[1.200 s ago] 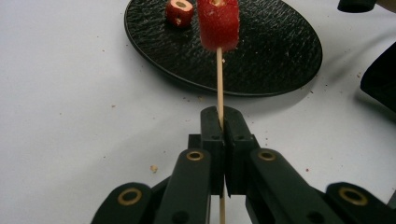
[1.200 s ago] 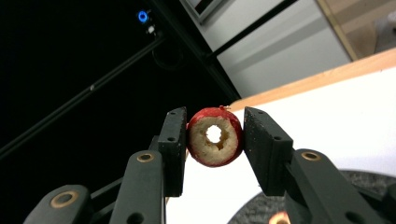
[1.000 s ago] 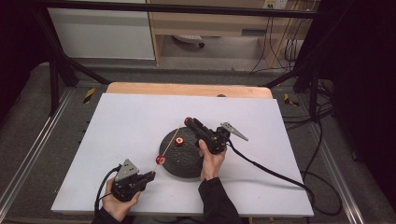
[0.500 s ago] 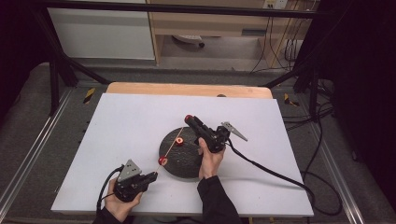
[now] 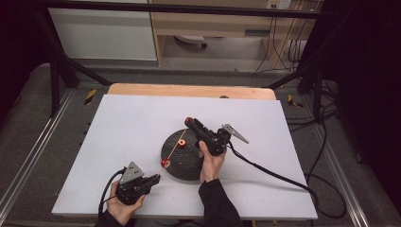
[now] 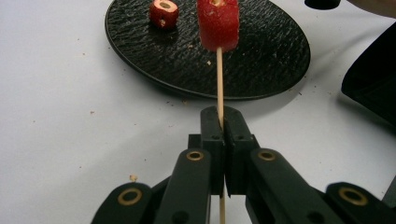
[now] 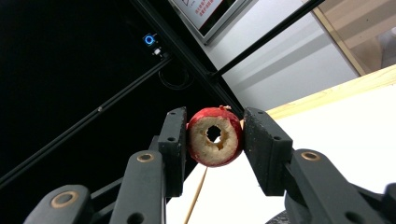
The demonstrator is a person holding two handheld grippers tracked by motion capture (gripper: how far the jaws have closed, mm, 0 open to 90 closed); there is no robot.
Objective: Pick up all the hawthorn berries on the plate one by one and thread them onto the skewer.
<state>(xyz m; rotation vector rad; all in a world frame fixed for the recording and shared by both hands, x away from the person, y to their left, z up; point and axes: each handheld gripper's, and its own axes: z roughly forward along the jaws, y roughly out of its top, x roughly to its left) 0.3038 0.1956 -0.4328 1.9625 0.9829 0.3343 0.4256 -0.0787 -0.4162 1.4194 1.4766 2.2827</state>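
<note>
My left tongs (image 6: 219, 122) pinch the skewer (image 6: 218, 79) near its end, while my right tongs (image 7: 212, 140) clamp a cored red fruit ring (image 7: 215, 136) at its far tip.

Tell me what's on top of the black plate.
On the black plate lies one loose red fruit ring. Another ring sits threaded on the skewer above it; whatever lies behind that ring stays covered.

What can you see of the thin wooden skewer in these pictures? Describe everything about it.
The thin wooden skewer is a pale, straight, bare stick. Its near end is clamped between the shut jaws of the left gripper, and it runs on behind them. From there it slants up over the round black textured plate. A red cored fruit piece is threaded on it above the plate. In the high view another red piece sits along its line, and its far end reaches toward the right gripper.
</note>
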